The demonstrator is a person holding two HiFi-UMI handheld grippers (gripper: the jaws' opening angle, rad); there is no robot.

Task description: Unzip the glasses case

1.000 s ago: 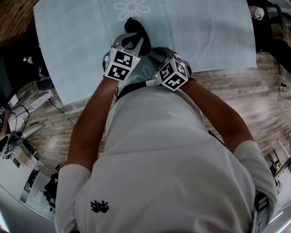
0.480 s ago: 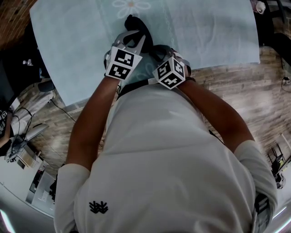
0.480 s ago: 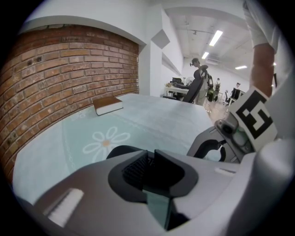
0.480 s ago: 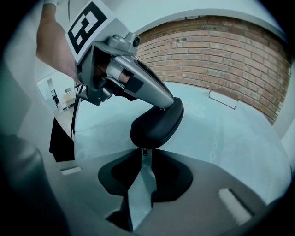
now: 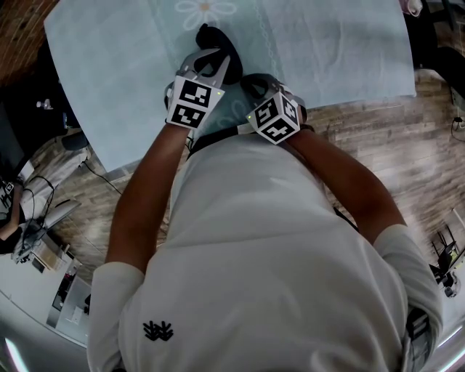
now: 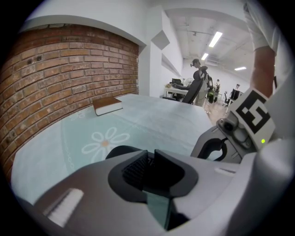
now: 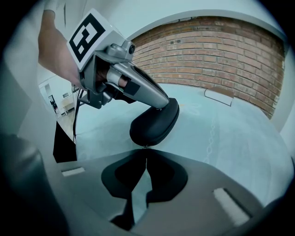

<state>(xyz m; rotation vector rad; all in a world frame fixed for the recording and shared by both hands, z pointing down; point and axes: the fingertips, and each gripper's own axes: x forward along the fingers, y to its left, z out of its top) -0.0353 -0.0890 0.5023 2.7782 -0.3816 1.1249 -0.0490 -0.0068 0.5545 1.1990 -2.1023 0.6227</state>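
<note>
A black glasses case (image 5: 213, 45) lies on the pale blue tablecloth (image 5: 327, 51), close to the near edge. My left gripper (image 5: 208, 67) is shut on the case's side; in the right gripper view its grey fingers (image 7: 147, 92) clamp the upper half of the case (image 7: 154, 122). In the left gripper view the jaws stand nearly together with the case (image 6: 119, 151) dark behind them. My right gripper (image 7: 146, 154) is shut, its tips meeting on the small zipper pull (image 7: 145, 147) at the case's near end. In the head view the right gripper (image 5: 256, 81) sits just right of the case.
A brown book (image 6: 107, 105) lies far back on the table near the brick wall (image 6: 60, 78). A daisy print (image 5: 209, 9) marks the cloth beyond the case. Wooden floor (image 5: 392, 138) shows past the table's near edge. A person (image 6: 199, 78) stands far off in the room.
Both grippers and the case keep almost the same places; only a slight wobble of the right gripper and the head camera shows.
</note>
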